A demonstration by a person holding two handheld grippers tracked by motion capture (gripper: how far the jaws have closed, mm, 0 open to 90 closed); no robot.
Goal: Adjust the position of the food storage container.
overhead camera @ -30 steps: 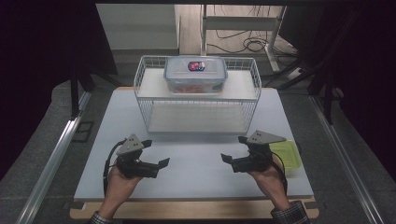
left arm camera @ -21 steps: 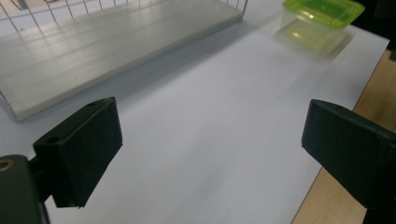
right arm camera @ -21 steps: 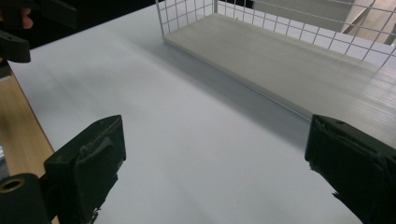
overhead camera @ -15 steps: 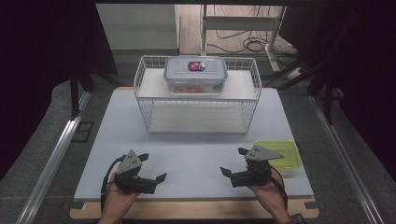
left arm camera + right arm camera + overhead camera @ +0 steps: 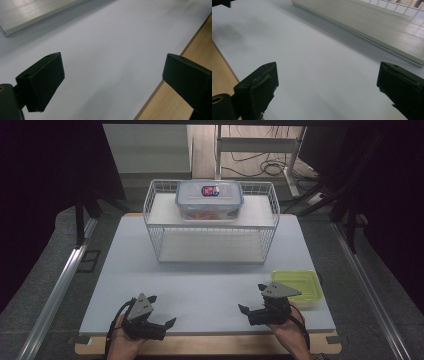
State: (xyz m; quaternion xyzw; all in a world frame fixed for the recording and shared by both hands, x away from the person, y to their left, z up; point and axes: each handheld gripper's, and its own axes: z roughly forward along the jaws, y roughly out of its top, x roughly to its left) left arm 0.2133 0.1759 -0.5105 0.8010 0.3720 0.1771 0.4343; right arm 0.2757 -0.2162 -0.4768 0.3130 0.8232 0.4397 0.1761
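A clear lidded food container (image 5: 209, 200) rests on the top shelf of a white wire rack (image 5: 212, 222) at the back of the white table (image 5: 200, 280). A yellow-green lid (image 5: 297, 286) lies flat at the front right. My left gripper (image 5: 161, 312) is held low over the table's front edge at the left, open and empty (image 5: 112, 75). My right gripper (image 5: 252, 300) hovers at the front right beside the lid, also open with nothing between its jaws (image 5: 327, 80). Both point inward toward the table's middle.
The rack's lower shelf (image 5: 372, 30) stretches across the far side in the right gripper view. A wooden board edge (image 5: 175, 105) runs under the table's front. Metal rails (image 5: 55, 290) flank the table on both sides. Cables lie on the floor behind.
Both hands have pulled the grippers back toward the table's front edge, away from the rack. Their jaws stay open.
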